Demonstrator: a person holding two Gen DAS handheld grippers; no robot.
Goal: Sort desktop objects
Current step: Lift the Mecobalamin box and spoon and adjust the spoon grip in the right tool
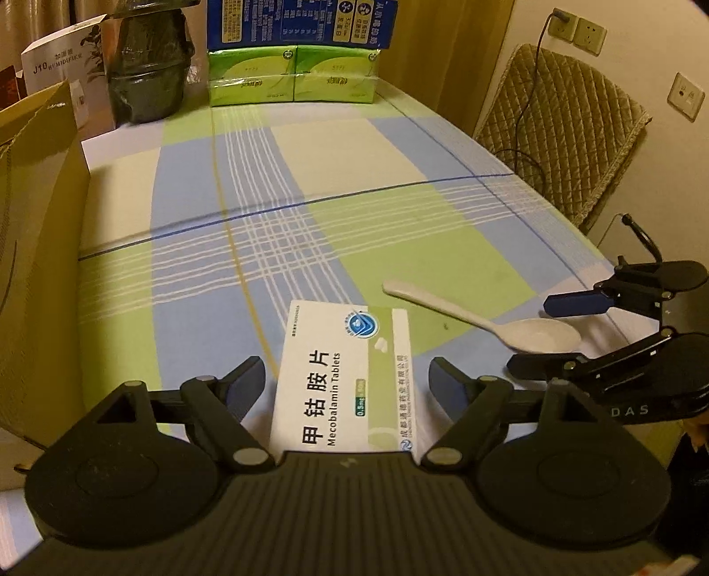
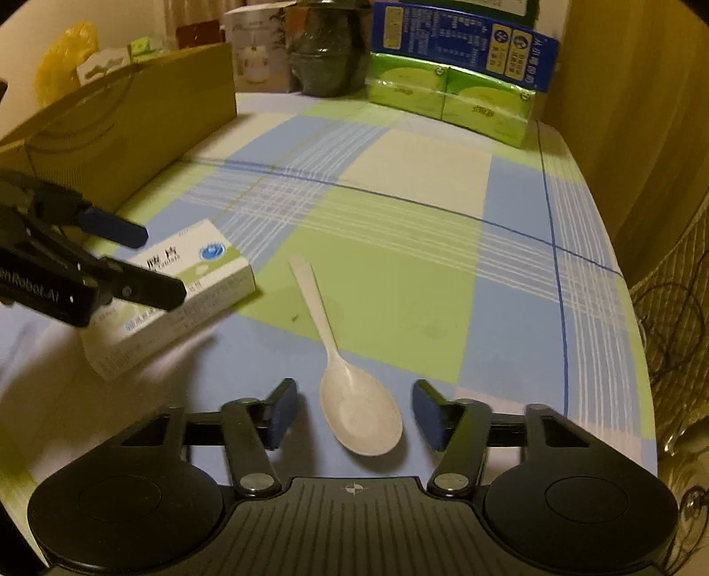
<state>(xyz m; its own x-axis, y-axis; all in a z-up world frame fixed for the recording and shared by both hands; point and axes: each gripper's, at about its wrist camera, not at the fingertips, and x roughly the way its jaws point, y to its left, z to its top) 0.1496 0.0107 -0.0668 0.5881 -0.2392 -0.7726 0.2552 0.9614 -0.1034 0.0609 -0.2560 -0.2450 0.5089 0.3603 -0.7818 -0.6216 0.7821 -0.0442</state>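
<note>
my left claw [image 1: 345, 376] stands wide around the tablet box [image 1: 343, 376], not gripping; my right claw [image 2: 354, 412] brackets the white spoon [image 2: 350, 390], parted. both lie on the checked worktop [image 2: 399, 274]; sorting seems barely begun.

Black ribbed claw [image 1: 348, 381] bodies, blue pads [image 2: 283, 410], silver pivot screws

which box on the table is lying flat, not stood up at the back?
The white Mecobalamin tablet box, flat on the checked cloth between the left claw's open fingers. The blue carton and humidifier box stand upright at the far edge.
</note>
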